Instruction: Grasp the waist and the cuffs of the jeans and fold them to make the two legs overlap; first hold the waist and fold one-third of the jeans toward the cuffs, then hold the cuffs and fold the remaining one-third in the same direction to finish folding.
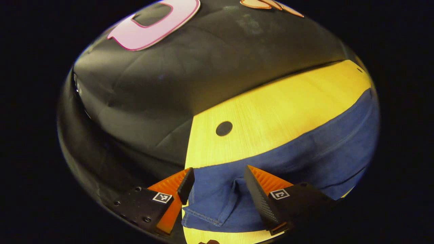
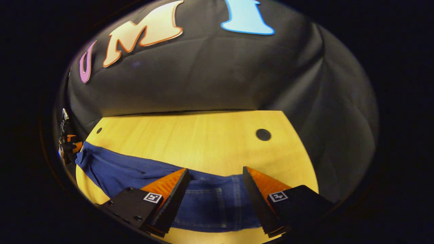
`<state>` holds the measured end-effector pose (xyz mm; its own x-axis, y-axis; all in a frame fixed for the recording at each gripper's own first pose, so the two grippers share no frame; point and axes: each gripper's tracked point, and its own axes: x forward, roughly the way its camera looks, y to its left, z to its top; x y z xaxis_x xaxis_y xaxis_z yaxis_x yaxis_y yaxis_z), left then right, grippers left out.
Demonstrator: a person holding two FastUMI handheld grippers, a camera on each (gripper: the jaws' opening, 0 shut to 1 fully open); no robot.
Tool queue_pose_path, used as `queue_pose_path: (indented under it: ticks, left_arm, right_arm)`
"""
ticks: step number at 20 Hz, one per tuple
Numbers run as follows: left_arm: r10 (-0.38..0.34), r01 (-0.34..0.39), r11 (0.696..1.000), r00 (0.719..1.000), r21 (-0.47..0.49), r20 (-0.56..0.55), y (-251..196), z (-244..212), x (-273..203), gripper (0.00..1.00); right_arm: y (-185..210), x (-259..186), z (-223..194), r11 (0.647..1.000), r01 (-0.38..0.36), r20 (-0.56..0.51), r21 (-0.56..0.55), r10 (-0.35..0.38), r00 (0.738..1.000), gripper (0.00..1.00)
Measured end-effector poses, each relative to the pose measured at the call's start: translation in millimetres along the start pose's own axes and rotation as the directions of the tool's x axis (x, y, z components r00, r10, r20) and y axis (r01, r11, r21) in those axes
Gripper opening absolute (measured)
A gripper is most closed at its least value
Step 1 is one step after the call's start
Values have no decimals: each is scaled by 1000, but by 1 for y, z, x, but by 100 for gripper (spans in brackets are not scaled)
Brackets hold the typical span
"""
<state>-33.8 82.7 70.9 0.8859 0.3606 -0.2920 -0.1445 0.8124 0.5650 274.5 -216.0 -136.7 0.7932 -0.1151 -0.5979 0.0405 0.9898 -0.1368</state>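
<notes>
my left tool (image 1: 217, 184) gaping over jeans (image 1: 305, 152) cuff, gripping nothing | my right tool (image 2: 213, 184) gaping over waist, gripping nothing | jeans along surface (image 2: 203, 142) near edge

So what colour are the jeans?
Blue denim jeans, lighter stitching at the hems; clearest in the left gripper view.
</notes>
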Motion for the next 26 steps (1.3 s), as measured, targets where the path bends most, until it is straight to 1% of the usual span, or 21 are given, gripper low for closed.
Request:
queue_pose_path:
  ticks: [2, 3, 4, 7, 8, 9, 10, 11, 12, 15, 17, 21, 22, 23, 24, 25, 26]
  left_arm:
    - [-33, 34, 999, 999, -36, 15, -3, 9, -4, 89]
    - [-43, 44, 997, 999, -57, 19, -1, 11, -5, 89]
    - [-48, 49, 996, 999, -80, 20, 0, 16, -7, 89]
    - [-67, 69, 985, 998, -157, 20, -1, 24, -12, 90]
    - [-66, 69, 982, 998, -174, 20, 1, 27, -15, 90]
    - [-62, 64, 981, 998, -184, 18, 0, 26, -15, 90]
    - [-60, 64, 980, 998, -189, 24, 0, 27, -13, 90]
    - [-57, 61, 979, 998, -194, 24, 0, 27, -13, 90]
    - [-52, 56, 978, 998, -202, 24, 1, 27, -14, 89]
    - [-59, 64, 966, 998, -252, 28, -1, 30, -12, 90]
    - [-64, 76, 955, 997, -286, 49, 0, 33, -12, 90]
    - [-32, 47, 950, 998, -308, 54, 1, 33, -9, 90]
    - [-24, 38, 948, 998, -315, 49, 2, 33, -8, 90]
    - [-12, 27, 945, 999, -325, 46, 3, 32, -8, 90]
    - [3, 12, 942, 999, -337, 45, 4, 33, -8, 90]
    - [19, -3, 938, 999, -347, 43, 5, 34, -7, 90]
    - [25, -8, 934, 999, -357, 43, 5, 35, -7, 90]
  right_arm:
    - [-33, -14, -17, 999, 48, -33, -19, -49, 998, 100]
    - [-43, -18, -29, 998, 57, -55, -15, -57, 997, 100]
    - [-48, -21, -39, 998, 61, -75, -4, -61, 995, 98]
    - [-64, -27, -72, 998, 56, -139, 39, -50, 989, 98]
    - [-64, -23, -80, 998, 52, -163, 47, -43, 986, 97]
    - [-67, -20, -87, 998, 52, -176, 48, -42, 983, 100]
    - [-72, -21, -99, 997, 52, -199, 50, -41, 979, 100]
    - [-76, -20, -105, 997, 48, -209, 57, -35, 977, 98]
    - [-80, -19, -112, 997, 43, -222, 68, -26, 975, 100]
    - [-86, -13, -129, 996, 31, -253, 82, -10, 967, 98]
    - [-86, -6, -136, 995, 17, -261, 100, 10, 965, 98]
    - [-81, -2, -142, 991, -17, -250, 131, 50, 967, 100]
    - [-79, -1, -142, 991, -22, -239, 131, 53, 970, 96]
    - [-80, 0, -142, 991, -25, -227, 134, 55, 972, 95]
    - [-80, -2, -143, 989, -23, -220, 144, 54, 974, 91]
    - [-80, -1, -142, 988, -22, -210, 153, 54, 976, 93]
    - [-75, -2, -145, 985, -27, -213, 171, 64, 975, 89]
